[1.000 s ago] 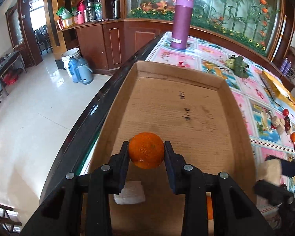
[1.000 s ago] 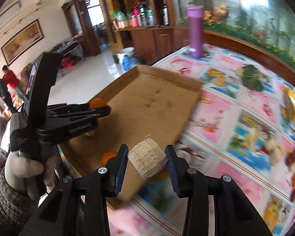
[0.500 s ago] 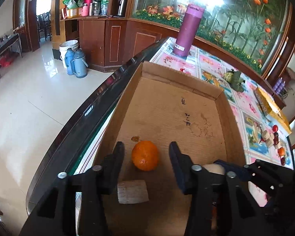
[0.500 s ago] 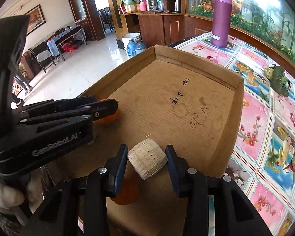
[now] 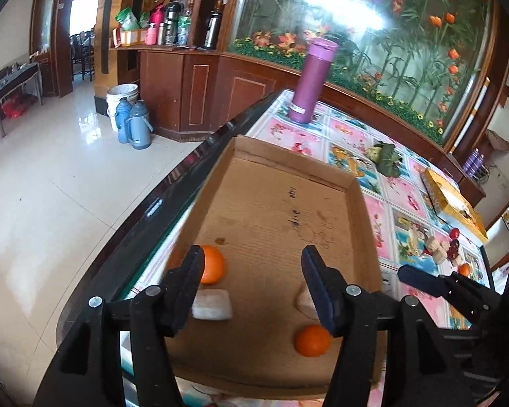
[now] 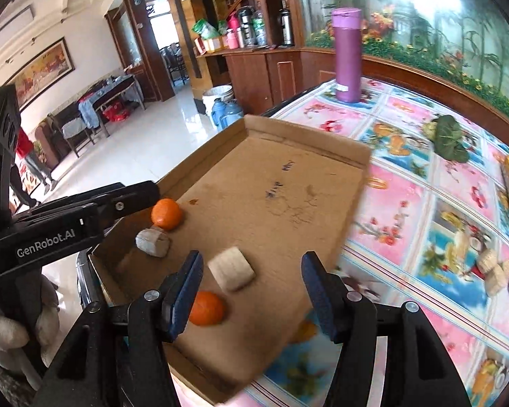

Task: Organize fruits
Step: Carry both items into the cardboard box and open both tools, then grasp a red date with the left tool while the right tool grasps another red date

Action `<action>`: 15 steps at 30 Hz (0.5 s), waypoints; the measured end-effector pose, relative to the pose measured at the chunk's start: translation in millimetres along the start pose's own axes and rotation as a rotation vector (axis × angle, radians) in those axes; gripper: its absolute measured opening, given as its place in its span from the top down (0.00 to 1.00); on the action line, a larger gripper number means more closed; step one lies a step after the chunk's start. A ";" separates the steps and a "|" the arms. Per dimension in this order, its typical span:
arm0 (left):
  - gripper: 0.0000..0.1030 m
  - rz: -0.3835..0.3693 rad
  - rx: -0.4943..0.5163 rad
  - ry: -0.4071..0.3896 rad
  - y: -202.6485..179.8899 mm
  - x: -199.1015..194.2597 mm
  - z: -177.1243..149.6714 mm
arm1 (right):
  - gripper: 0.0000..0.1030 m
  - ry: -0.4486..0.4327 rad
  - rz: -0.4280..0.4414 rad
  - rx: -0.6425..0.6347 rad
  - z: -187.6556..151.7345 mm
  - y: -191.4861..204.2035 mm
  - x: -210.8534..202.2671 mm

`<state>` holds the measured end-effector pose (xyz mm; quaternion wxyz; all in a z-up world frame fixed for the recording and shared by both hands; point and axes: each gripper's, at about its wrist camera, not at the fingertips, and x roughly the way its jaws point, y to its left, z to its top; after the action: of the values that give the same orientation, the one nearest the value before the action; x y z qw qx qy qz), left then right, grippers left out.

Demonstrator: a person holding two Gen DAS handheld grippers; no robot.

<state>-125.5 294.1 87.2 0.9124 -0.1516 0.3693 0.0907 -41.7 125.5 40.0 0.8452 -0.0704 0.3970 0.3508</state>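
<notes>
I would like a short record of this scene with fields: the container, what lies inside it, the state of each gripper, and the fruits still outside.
container: cardboard tray on the flowered tablecloth
inside: two oranges, two pale netted fruits
left gripper: open, holds nothing
right gripper: open, holds nothing
outside: small pile of fruits on the cloth
other: purple bottle beyond the tray

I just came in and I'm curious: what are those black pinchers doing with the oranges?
A person is sorting fruit into a cardboard box with two pinchers. Both the left gripper and the right gripper are open and empty. Two oranges and two pale chunks lie in the box; more fruit waits on the table.
</notes>
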 end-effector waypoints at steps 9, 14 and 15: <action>0.33 -0.091 0.177 0.003 -83.1 -14.4 -17.2 | 0.27 -0.078 -0.177 0.137 -43.0 -92.2 -81.2; 0.33 -0.186 0.285 0.077 -140.5 -0.5 -43.4 | 0.27 -0.081 -0.294 0.271 -81.6 -161.2 -128.3; 0.33 -0.208 0.308 0.097 -151.9 3.4 -50.5 | 0.27 -0.078 -0.317 0.291 -87.9 -172.6 -135.3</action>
<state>-113.6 134.4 82.2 0.9105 -0.0516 0.4045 -0.0691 -43.7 -110.6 50.6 0.9057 0.0046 0.3945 0.1550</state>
